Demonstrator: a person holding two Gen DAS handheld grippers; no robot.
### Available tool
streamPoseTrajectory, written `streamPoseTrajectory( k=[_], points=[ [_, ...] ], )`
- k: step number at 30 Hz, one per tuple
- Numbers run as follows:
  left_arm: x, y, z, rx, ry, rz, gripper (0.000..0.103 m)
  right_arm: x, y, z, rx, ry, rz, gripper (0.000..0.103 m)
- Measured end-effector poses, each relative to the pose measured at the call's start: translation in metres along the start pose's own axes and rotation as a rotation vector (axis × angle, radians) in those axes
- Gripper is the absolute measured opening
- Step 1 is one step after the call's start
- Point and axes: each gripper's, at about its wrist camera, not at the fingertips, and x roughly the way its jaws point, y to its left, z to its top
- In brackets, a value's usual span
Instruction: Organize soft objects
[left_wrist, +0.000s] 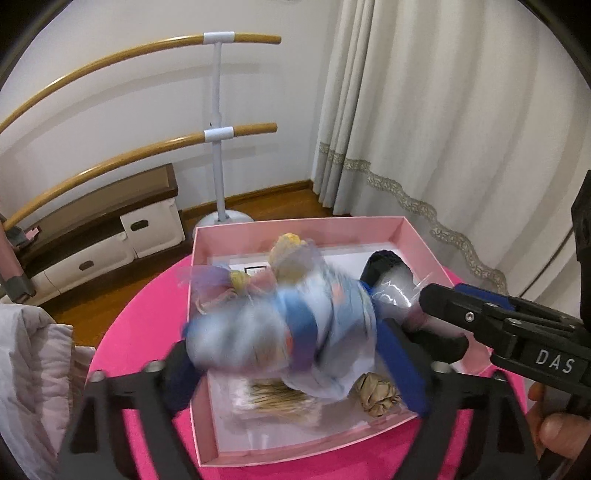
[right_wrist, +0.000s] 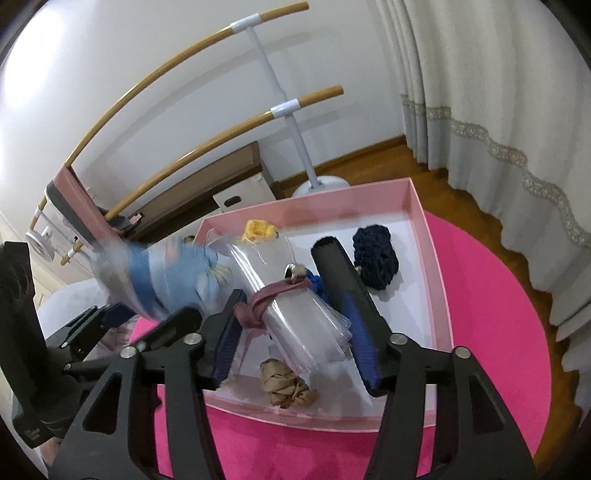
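Note:
A pale blue and white cloth bundle, blurred, hangs over the pink box between the wide-apart fingers of my left gripper, which is open. In the right wrist view the same bundle shows at the left, above the left gripper. A clear plastic bag with a mauve scrunchie tied round it lies between the fingers of my right gripper, which stands open around it. From the left wrist view, the right gripper reaches in from the right.
Inside the box lie a yellow knitted piece, a navy knitted piece, a tan scrunchie and a straw-coloured bundle. The box stands on a round pink table. Cream curtains hang at right; a barre stand is behind.

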Motion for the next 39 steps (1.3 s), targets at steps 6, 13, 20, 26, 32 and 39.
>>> streamPoseTrajectory(
  k=[6,13,20,26,32,39],
  points=[
    [-0.007,-0.002,-0.002,0.011,-0.052,0.045,0.103,-0.013,-0.004,-0.004,0.036,-0.032,-0.001,0.09],
    [-0.033,-0.005,-0.039,0.006,-0.124,0.156,0.103,-0.045,0.0,-0.016,0.038,-0.112,-0.032,0.103],
    [-0.076,-0.007,-0.076,-0.002,-0.211,0.283,0.103,-0.086,0.017,-0.033,0.033,-0.199,-0.077,0.103],
    [-0.115,-0.011,-0.112,-0.025,-0.26,0.294,0.103,-0.132,0.038,-0.064,0.01,-0.306,-0.138,0.103],
    [-0.162,-0.029,-0.158,-0.029,-0.297,0.283,0.103,-0.18,0.06,-0.109,-0.024,-0.386,-0.207,0.103],
    [-0.233,-0.054,-0.219,-0.015,-0.34,0.246,0.103,-0.232,0.087,-0.172,-0.075,-0.433,-0.275,0.103]
  ],
)
